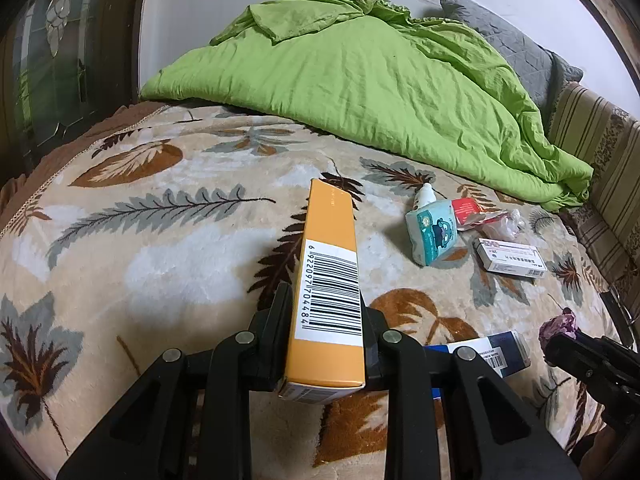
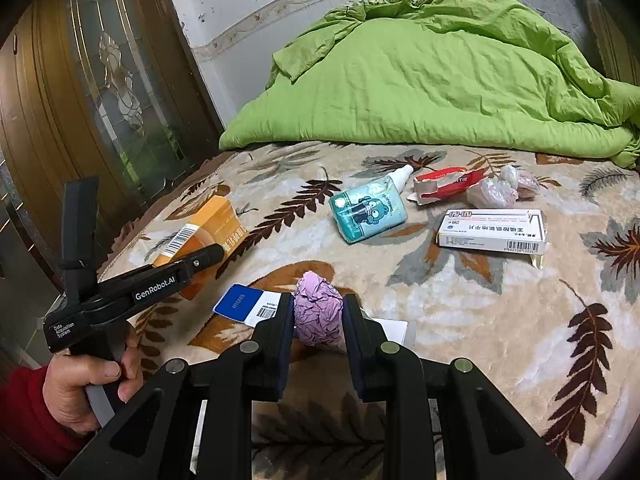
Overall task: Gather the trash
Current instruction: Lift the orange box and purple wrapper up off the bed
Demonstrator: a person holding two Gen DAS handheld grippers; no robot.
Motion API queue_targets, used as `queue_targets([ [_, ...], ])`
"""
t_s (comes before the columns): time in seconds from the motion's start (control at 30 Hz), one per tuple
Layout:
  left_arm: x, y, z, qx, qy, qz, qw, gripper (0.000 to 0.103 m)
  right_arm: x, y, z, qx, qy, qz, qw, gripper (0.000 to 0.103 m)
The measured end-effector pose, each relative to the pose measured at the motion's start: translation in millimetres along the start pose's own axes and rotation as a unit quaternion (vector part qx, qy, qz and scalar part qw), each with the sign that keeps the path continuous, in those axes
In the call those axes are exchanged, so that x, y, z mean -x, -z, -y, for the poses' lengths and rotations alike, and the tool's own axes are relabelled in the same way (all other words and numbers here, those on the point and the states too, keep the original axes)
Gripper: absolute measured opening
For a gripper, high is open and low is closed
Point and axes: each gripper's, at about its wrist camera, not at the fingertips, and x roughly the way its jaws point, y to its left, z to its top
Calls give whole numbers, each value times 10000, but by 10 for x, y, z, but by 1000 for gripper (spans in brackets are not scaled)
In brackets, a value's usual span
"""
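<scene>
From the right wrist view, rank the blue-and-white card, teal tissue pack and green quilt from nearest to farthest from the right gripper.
1. blue-and-white card: just left of the right gripper.
2. teal tissue pack: mid-bed, ahead.
3. green quilt: far end, by the wall.

Two black plastic grippers: left gripper (image 1: pixel 326 312), right gripper (image 2: pixel 318 316). Flat angular fingers (image 2: pixel 276 336), triangular cut-outs in the linkage arms, round silver pivot pins (image 2: pixel 249 346). White lettering "GenRobot.AI" and "Data Acquisition System" on left body. Grey trigger under hand (image 2: pixel 86 388). Red sleeve (image 2: pixel 24 412).
</scene>
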Motion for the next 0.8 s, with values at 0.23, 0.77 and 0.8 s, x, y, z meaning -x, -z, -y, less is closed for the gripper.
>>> queue_targets([
  [0.23,2,-1,-11,-4,6,13,10000,25,-3,1,-1,8,-14,-3,10000,26],
  [0.77,275,82,154,-174,104,-33,9998,25,-21,-42,134,-219,261,-12,9994,26],
  [0.8,284,104,170,-184,115,-80,9997,26,-18,-43,134,-217,263,-7,9994,26],
])
